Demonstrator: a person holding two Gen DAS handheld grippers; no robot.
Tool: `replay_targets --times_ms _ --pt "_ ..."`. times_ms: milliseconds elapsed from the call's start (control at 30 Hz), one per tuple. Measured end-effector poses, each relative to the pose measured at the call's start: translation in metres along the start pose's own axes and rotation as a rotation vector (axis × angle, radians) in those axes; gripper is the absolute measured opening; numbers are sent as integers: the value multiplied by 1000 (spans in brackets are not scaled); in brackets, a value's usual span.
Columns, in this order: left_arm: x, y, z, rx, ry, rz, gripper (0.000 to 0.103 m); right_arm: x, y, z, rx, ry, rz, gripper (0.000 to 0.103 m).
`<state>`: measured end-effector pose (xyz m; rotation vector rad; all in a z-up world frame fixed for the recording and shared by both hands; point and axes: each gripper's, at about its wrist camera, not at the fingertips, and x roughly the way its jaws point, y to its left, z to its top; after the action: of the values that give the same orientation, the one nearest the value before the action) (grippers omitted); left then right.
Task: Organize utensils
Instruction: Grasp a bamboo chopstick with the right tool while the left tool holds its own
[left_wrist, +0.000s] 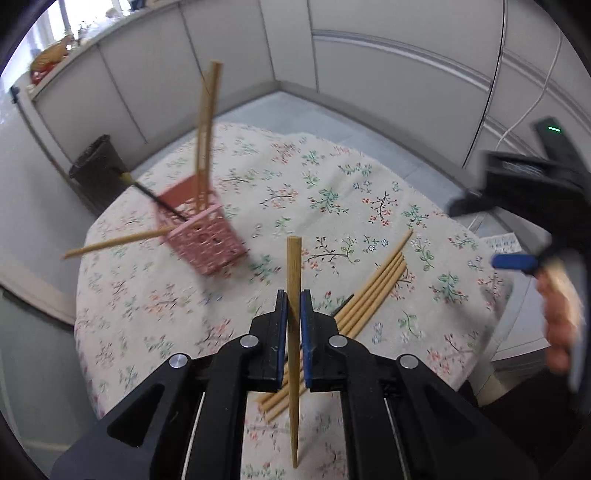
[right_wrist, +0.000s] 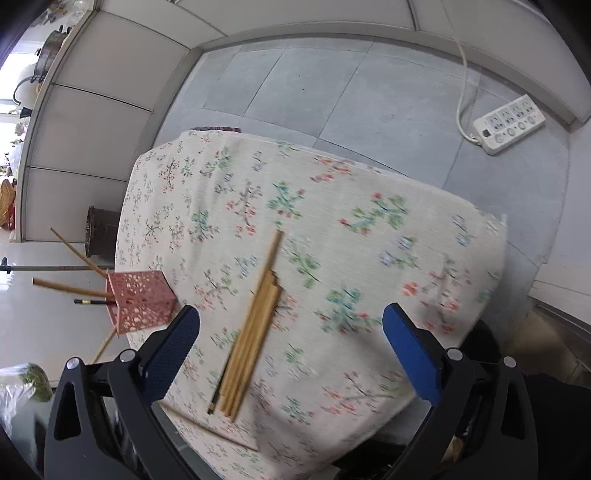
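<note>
Right of the holder (left_wrist: 201, 230): left gripper (left_wrist: 293, 317) pinches one chopstick (left_wrist: 293, 280) for transfer; right gripper (right_wrist: 291, 332), fingers spread, over the pile (right_wrist: 251, 332).

- A home kitchen: a metal pot (right_wrist: 50, 48) stands on the counter (right_wrist: 74, 33) above white cabinets (left_wrist: 122, 74).
- Floral tablecloth (right_wrist: 332, 221) covers the worktop; grey floor tiles (right_wrist: 332, 81).

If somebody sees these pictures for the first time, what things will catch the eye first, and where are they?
First, the single wooden chopstick held upright in the shut left gripper, in the near centre of the left wrist view. Next, the pink perforated holder at the table's left edge, with several chopsticks leaning out of it. Then the bundle of chopsticks lying on the floral tablecloth, in front of the open right gripper.
</note>
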<state>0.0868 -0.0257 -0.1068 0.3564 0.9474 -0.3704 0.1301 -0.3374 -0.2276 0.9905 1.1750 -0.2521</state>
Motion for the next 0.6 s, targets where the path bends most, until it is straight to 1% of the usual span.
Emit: replay_targets --times_ms 67,133,167,233,267,300,333,400,467,500,533,600 --pt "-19 7 -8 -45 -39 8 7 11 17 9 -35 1 -64 89" --pt "-43 19 -17 -93 -91 11 7 22 28 15 -51 5 -130 75" --pt "-54 24 -20 -113 -119 13 7 29 33 17 -46 19 -154 73" --pt "-72 32 -25 -143 -162 11 7 43 39 19 -43 48 -185 60" --pt "-80 37 -29 -157 -185 12 7 52 43 20 -33 66 -206 57" --pt "-86 40 -30 -164 -198 16 7 57 44 21 -25 73 -211 53" --pt "-93 44 -33 -174 -218 22 7 62 45 22 -14 81 -218 51" --pt "-105 49 -35 -193 -258 40 7 72 48 24 11 96 -228 50" --pt "-115 54 -37 -211 -292 46 7 82 48 26 49 128 -215 47" --pt "-122 58 -38 -226 -319 53 7 88 47 28 74 151 -206 44" --pt "-127 60 -38 -235 -335 57 7 94 45 29 102 172 -203 39" --pt "-133 65 -38 -248 -356 54 7 94 45 31 138 157 -194 38"
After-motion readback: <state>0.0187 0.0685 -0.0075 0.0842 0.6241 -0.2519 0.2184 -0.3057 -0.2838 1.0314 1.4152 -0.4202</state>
